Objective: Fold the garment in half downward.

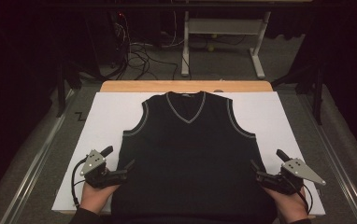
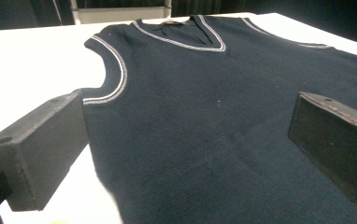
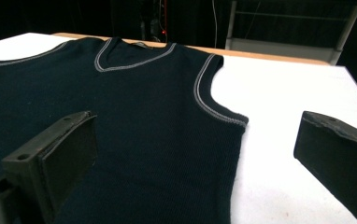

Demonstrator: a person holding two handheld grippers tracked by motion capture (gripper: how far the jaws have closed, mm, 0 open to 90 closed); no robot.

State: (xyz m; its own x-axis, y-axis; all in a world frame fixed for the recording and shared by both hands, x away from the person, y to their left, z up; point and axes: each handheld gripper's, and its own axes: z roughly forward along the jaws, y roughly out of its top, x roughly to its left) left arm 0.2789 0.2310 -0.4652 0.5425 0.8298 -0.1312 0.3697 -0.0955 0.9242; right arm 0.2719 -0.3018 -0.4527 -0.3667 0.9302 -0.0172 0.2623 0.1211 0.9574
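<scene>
Fingers on both grippers stand wide apart and grip nothing: in the left gripper view one finger (image 2: 39, 151) hangs over the white sheet and the other over dark knit, and the right gripper view shows the same straddle of the opposite side edge

Taking the vest as landmark and going from big to small:

The tabletop (image 1: 186, 86) shows as a wooden strip just beyond the vest's collar. A white sheet (image 1: 106, 116) lies under the vest and reaches out past it on both sides

The dark sleeveless vest (image 1: 190, 154) lies flat, front up, in the middle of that sheet, V-neck at the far end, hem toward the person and running out of the bottom of the high view. Pale trim lines the neck and both armholes

The left gripper (image 1: 120, 175) sits at the vest's left side edge, below the armhole and near the hem. The right gripper (image 1: 259, 173) mirrors it at the right side edge

My reading: this is the approach before a first pinch, likely the start of folding. Each gripper needs to drop until one finger slides beneath the side edge, then close on the fabric; both should take the cloth at matching heights so the vest lifts evenly, without dragging or bunching
</scene>
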